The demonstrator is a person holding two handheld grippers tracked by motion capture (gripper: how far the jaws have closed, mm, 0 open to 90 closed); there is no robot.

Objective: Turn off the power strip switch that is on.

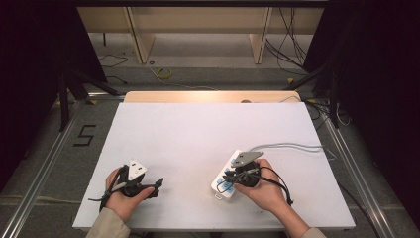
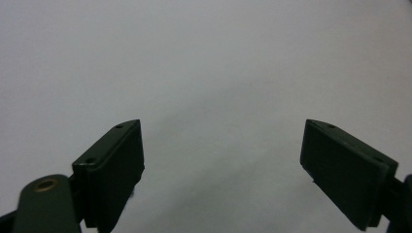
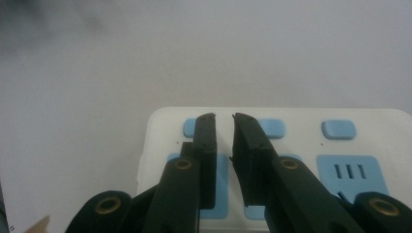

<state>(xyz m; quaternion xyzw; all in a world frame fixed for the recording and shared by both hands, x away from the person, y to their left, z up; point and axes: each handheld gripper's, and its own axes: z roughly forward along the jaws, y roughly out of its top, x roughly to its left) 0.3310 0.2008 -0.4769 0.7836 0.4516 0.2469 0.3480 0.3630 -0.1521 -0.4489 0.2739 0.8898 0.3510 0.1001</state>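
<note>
Tabletop (image 1: 208, 134) of plain white carries a white power strip (image 1: 225, 182) with blue sockets near the person's right edge, its grey cord (image 1: 289, 146) trailing off to the right. Over that strip hovers the right gripper (image 1: 236, 177), jaws nearly closed with a thin gap and nothing held, apparently poised to press a blue switch button (image 3: 271, 127). The left gripper (image 1: 148, 186) rests wide apart on bare surface, so nothing looks finished yet.

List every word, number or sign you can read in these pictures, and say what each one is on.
"5": dark mark on the grey floor left of the table.
Power strip: no readable text; tiny dots beside its blue buttons are too small to make out.
Nothing readable on the left gripper or right gripper.
</note>
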